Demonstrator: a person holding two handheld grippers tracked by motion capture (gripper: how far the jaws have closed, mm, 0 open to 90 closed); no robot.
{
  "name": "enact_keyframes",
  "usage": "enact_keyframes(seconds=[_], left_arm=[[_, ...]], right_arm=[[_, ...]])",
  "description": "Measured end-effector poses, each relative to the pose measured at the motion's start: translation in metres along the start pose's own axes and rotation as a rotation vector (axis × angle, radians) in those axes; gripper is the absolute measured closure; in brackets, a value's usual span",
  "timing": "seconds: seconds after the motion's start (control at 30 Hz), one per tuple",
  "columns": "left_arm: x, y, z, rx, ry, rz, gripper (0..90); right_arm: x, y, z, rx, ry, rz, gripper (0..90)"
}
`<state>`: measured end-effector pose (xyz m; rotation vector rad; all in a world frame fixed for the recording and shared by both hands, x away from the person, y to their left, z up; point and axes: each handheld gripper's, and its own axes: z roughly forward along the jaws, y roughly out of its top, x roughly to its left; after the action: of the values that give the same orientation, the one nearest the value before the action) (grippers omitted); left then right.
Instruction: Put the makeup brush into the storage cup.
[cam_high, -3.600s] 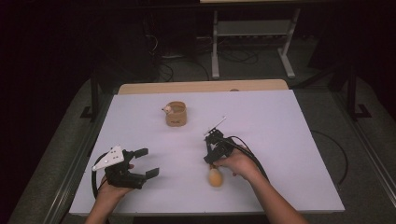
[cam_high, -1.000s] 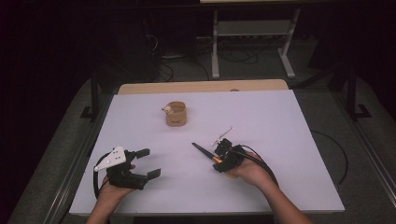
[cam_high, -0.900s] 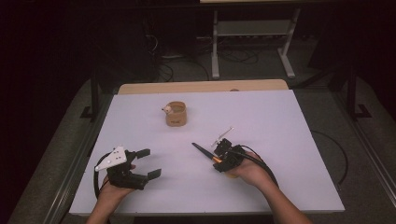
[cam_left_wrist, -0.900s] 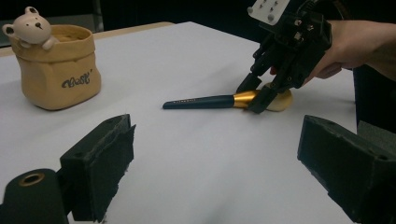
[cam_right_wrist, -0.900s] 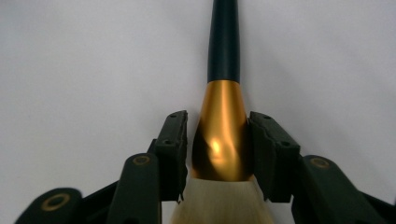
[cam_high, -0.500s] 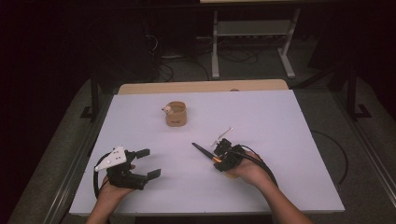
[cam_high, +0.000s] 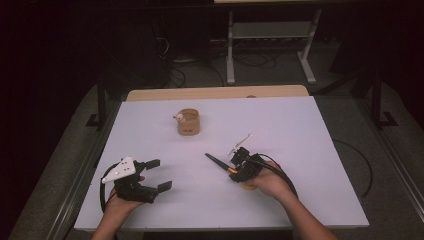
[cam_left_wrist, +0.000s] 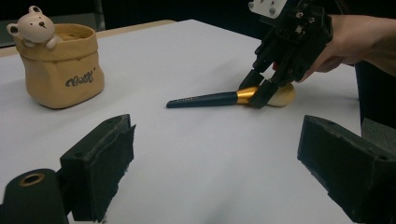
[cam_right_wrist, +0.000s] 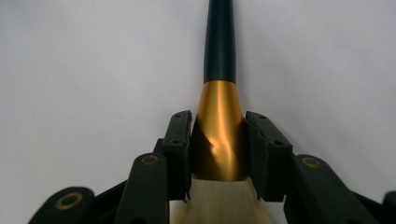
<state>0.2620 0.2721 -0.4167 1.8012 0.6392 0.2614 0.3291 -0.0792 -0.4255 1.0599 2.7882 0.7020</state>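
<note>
A makeup brush with a dark handle, gold ferrule and pale bristles lies on the white table, right of centre. My right gripper is shut on the brush's gold ferrule, one jaw on each side, the handle pointing away to the left. A tan pouch-shaped cup with a small bear on its rim stands at the back centre. My left gripper rests at the front left, open, nothing between its pads.
A wooden board edge runs along the table's far side. Black cables trail from the right gripper over the table. A metal stand and floor cables sit in the dark behind the table.
Since 3.6 s ago the right gripper has laid the brush down flat, handle pointing left. Over the last second nothing has visibly moved. The left gripper has stayed put.
</note>
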Motion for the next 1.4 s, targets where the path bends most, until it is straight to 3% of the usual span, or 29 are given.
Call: enact_keyframes(seconds=[0.5,0.93,1.1,1.33,1.4], left_arm=[[0.001,0.000,0.001,0.011,-0.003,0.006,10.2],[0.002,0.000,0.000,0.011,-0.010,0.012,10.1],[0.002,0.002,-0.001,0.008,-0.017,0.011,10.1],[0.004,0.005,0.002,0.029,-0.048,0.034,10.1],[0.004,0.007,0.003,0.038,-0.050,0.048,10.1]], right_arm=[[-0.014,-0.003,-0.023,-0.108,0.077,0.010,62.1],[-0.023,-0.007,-0.053,-0.180,0.123,-0.051,62.1],[-0.026,-0.010,-0.060,-0.192,0.137,-0.051,62.1],[-0.024,-0.011,-0.066,-0.206,0.168,-0.081,62.1],[-0.024,-0.011,-0.066,-0.207,0.170,-0.109,62.1]])
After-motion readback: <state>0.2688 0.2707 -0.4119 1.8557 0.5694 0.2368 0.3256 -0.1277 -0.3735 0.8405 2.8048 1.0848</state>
